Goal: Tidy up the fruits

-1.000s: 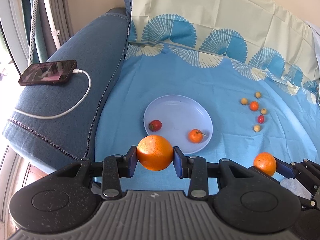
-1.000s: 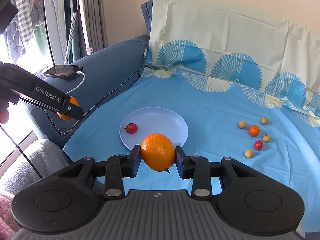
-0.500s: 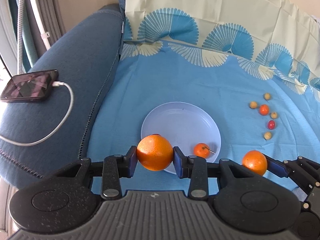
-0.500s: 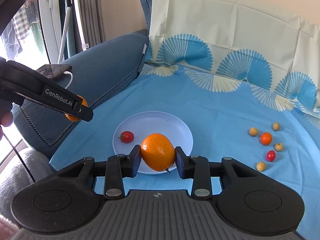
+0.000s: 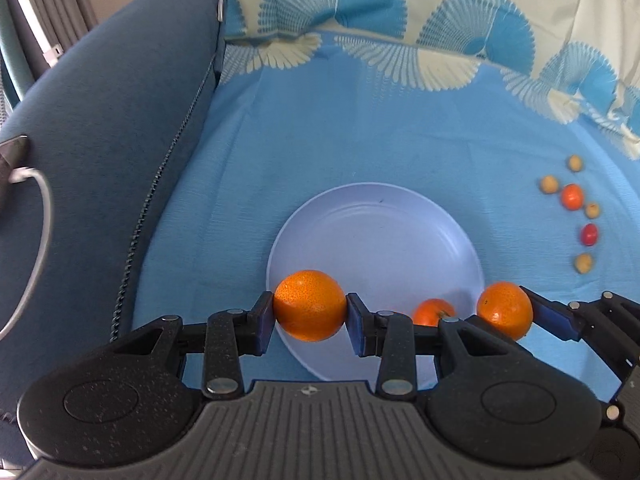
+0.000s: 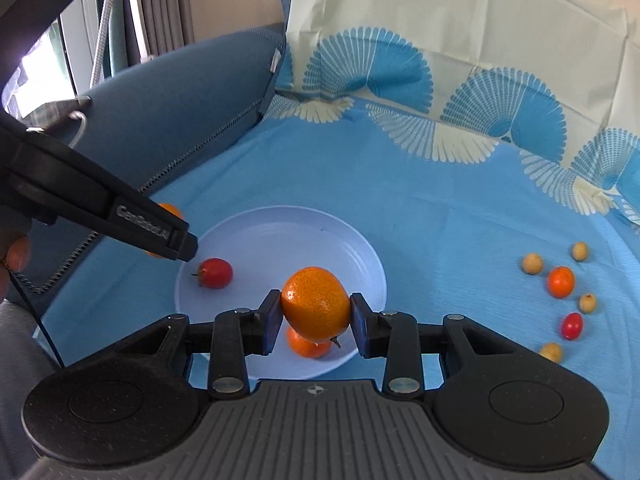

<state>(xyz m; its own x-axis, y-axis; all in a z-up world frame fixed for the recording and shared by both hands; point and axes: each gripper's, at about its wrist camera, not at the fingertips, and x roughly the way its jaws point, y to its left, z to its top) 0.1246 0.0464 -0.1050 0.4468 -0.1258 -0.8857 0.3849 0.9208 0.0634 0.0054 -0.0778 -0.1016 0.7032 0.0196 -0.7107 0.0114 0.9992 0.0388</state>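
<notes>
**Two oranges held above the plate: risks at the point of release**

The blue patterned cloth (image 5: 360, 128) fills most of both views, spread over a soft seat beside a dark blue sofa arm (image 5: 100, 120) at the left. The pale plate (image 5: 380, 236), at centre frame, rests on this yielding surface; a hard set-down near its rim could tip it. The left hand-held gripper (image 5: 310, 306) is clamped on a large orange (image 5: 310, 306) over the plate's lower-left rim, so a release here could send the fruit rolling off onto the cloth. The right hand-held gripper (image 6: 316, 304) grips a second orange (image 6: 316, 304) directly over a small orange fruit (image 6: 308, 346) lying in the plate; lowering straight down risks pressing or knocking it. A red cherry tomato (image 6: 215, 273) sits at the plate's left side, where a rolling orange might strike it. The two tools are close together, lower right of the left view, and could collide. Six small fruits (image 6: 560, 282) lie loose on the cloth at right, easily scattered by any jolt.
</notes>
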